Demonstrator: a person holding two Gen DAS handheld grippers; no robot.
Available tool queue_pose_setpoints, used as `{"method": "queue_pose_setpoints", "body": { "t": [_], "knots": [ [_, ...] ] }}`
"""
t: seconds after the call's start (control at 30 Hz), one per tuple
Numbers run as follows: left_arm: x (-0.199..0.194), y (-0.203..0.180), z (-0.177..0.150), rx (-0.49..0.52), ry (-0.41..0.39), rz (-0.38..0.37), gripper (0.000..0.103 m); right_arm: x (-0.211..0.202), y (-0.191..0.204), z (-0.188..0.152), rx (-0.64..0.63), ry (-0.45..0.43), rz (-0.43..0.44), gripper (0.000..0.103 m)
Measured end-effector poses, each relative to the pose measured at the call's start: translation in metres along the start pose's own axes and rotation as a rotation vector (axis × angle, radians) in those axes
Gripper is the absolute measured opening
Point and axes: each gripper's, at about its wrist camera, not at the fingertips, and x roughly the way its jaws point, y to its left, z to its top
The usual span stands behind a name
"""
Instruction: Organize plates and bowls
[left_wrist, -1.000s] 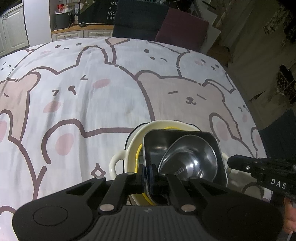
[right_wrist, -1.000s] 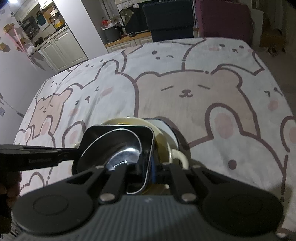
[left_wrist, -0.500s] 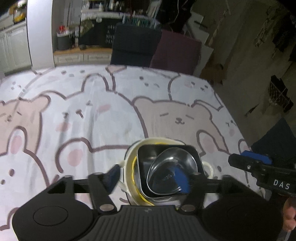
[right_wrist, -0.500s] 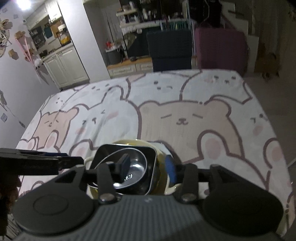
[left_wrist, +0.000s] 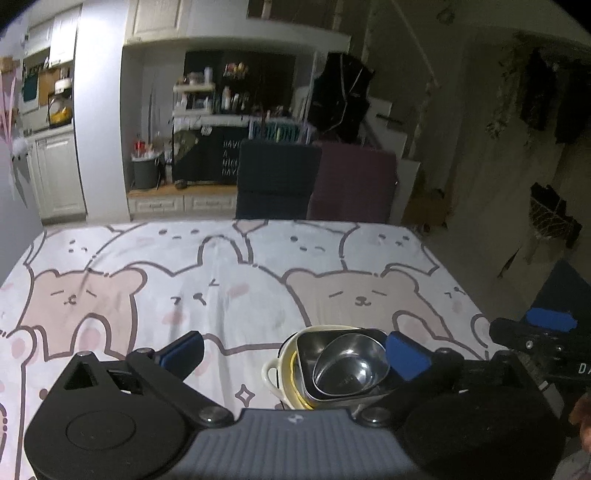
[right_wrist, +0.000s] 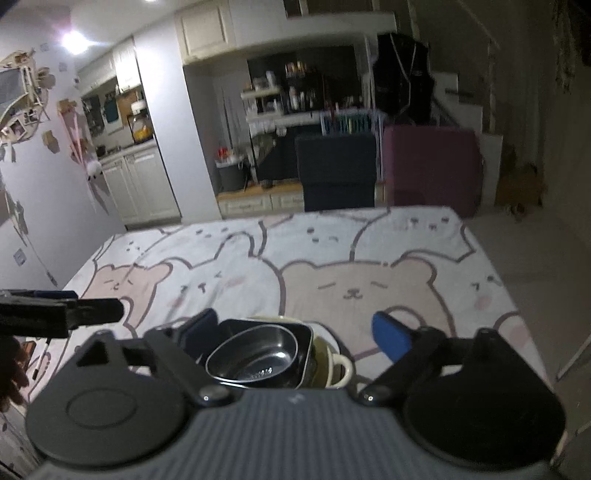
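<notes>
The round steel bowl (left_wrist: 351, 363) sits nested in the square steel tray (left_wrist: 306, 373), inside the cream handled bowl (left_wrist: 275, 371), near the table's (left_wrist: 221, 295) front edge, apparently to save space; left gripper (left_wrist: 295, 349) and right gripper (right_wrist: 295, 334) both gape wide, holding nothing.

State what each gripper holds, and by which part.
Nothing. The left gripper and right gripper are both open, clear of the nested steel bowl and square tray.
</notes>
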Motion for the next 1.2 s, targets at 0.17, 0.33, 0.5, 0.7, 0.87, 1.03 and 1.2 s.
{"method": "queue_pose_setpoints", "body": {
  "t": [0.17, 0.33, 0.5, 0.7, 0.87, 1.03, 1.2],
  "knots": [
    [-0.025, 0.004, -0.017, -0.027, -0.075, -0.026, 0.103, -0.027, 0.004, -0.019, -0.029, -0.075, -0.013, 0.102],
    [-0.037, 0.006, -0.041, -0.035, -0.117, -0.014, 0.103, -0.045, 0.000, -0.042, -0.006, -0.119, -0.010, 0.103],
    [-0.044, 0.001, -0.067, -0.004, -0.159, 0.021, 0.103, -0.058, 0.003, -0.064, -0.015, -0.160, -0.021, 0.103],
    [-0.048, -0.004, -0.095, 0.006, -0.179, 0.030, 0.103, -0.057, 0.009, -0.084, -0.038, -0.177, -0.030, 0.103],
    [-0.046, -0.007, -0.115, 0.022, -0.177, 0.054, 0.103, -0.059, 0.010, -0.101, -0.045, -0.187, -0.036, 0.103],
    [-0.045, 0.001, -0.121, -0.016, -0.173, 0.070, 0.103, -0.061, 0.010, -0.114, -0.068, -0.209, -0.067, 0.103],
    [-0.044, 0.003, -0.128, -0.011, -0.172, 0.087, 0.103, -0.060, 0.008, -0.125, -0.069, -0.206, -0.088, 0.103]
  ]
}}
